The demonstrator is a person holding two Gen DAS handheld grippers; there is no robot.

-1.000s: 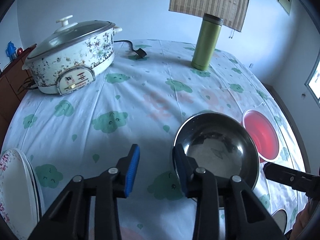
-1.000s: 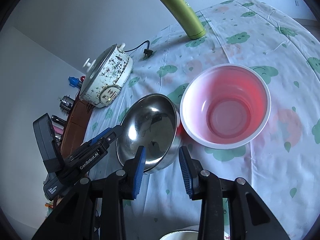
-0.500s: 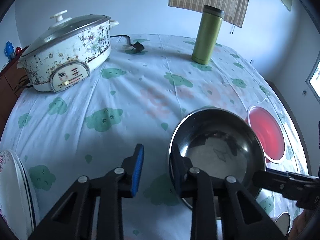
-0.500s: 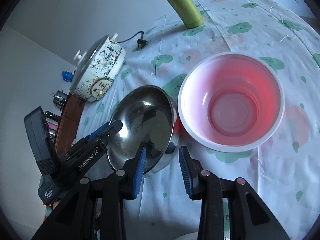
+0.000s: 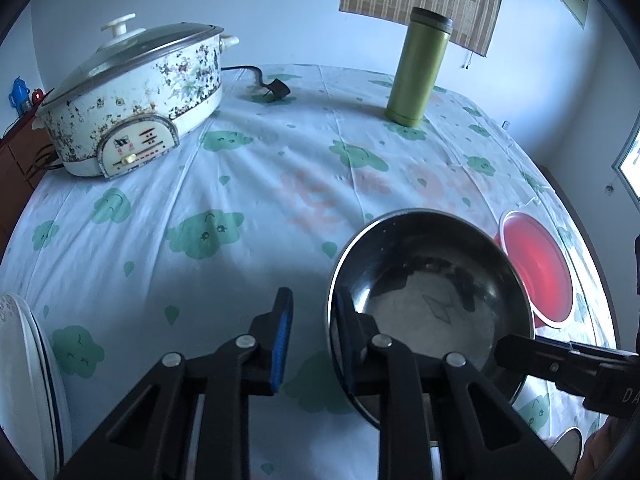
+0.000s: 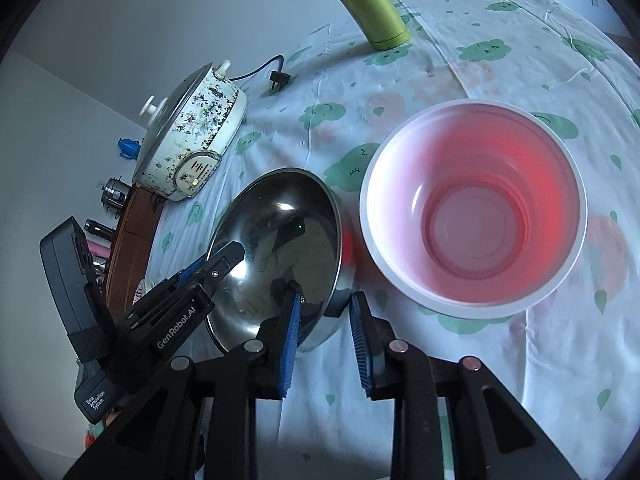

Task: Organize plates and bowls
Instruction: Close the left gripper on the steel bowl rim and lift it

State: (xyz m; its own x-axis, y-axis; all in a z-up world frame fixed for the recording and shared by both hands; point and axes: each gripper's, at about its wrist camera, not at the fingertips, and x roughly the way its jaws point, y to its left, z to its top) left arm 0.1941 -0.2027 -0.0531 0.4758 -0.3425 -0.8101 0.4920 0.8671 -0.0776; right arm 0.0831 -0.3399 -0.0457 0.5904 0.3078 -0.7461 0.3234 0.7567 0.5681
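Nearest the left wrist camera, the left tool (image 5: 310, 320) stood open astride the near-left rim of the steel bowl (image 5: 432, 304), one finger inside, one outside, a clear gap between them. A second before, those fingers had been wider apart and the bowl sat further off, so the tool had closed in on the rim, apparently ready to pinch. The right tool (image 6: 326, 318) had likewise crept forward; its jaws were open, the left finger now inside the bowl's edge and the right one outside. Neither had clamped yet, so the bowl probably still rested on the table (image 5: 248, 184), touching or just beside the pink plastic bowl (image 6: 476, 208).

Only the left view showed the stacked white plates (image 5: 28, 380) at its left edge, a likely later job. Only the right view looked straight down into the pink bowl, empty inside. Farther back in both stood the electric pot (image 5: 132, 100) and green flask (image 5: 420, 68).
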